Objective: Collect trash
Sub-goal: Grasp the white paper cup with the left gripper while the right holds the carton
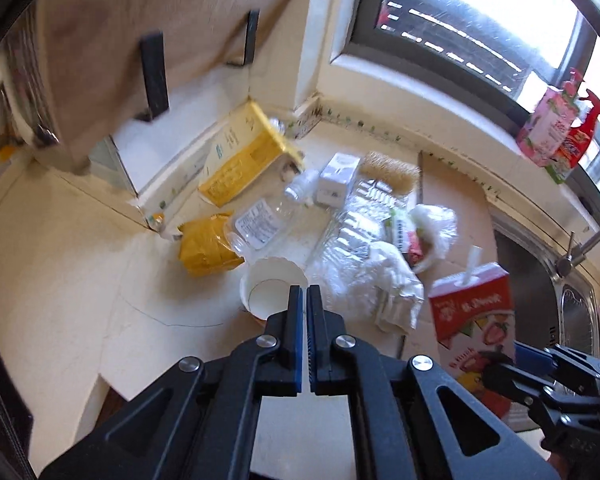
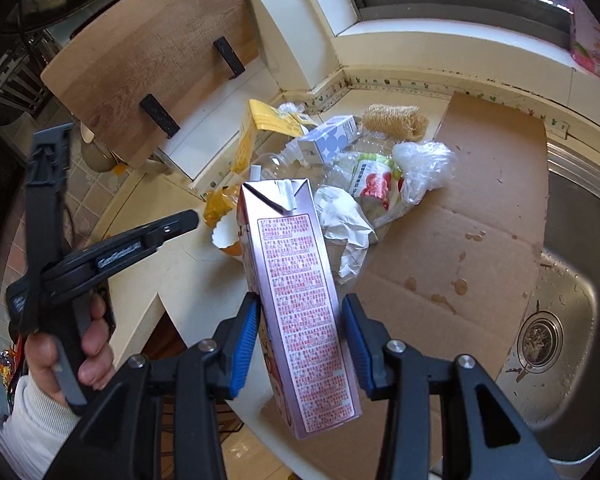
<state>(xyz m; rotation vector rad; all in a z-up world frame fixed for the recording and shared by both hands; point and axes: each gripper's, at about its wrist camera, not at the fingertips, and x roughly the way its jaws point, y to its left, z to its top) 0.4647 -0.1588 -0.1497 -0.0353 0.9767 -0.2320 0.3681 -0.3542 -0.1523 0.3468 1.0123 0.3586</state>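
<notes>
Red-printed drink carton [image 2: 296,300] with straw, tilted above littered counter [image 2: 172,264].

Daylight is admitted through the window [image 1: 480,12], which is blown out to white in the left wrist view. The countertop [image 1: 72,264] is evenly lit, with soft shadows. Motion blur is noted across the left wrist view. Fisheye bending and dark corners are seen in both views.

You worked over a cream countertop [image 1: 60,280] with a flattened cardboard sheet [image 2: 480,184] laid on it beside the sink [image 2: 572,280]. Directly on the counter lay a paper cup [image 1: 274,286], a clear plastic bottle [image 1: 268,220], a yellow bag [image 1: 206,246] and a yellow carton [image 1: 248,152]. Crumpled plastic wrappers [image 2: 384,184] and a loofah [image 2: 394,122] rested at the cardboard's edge.
</notes>
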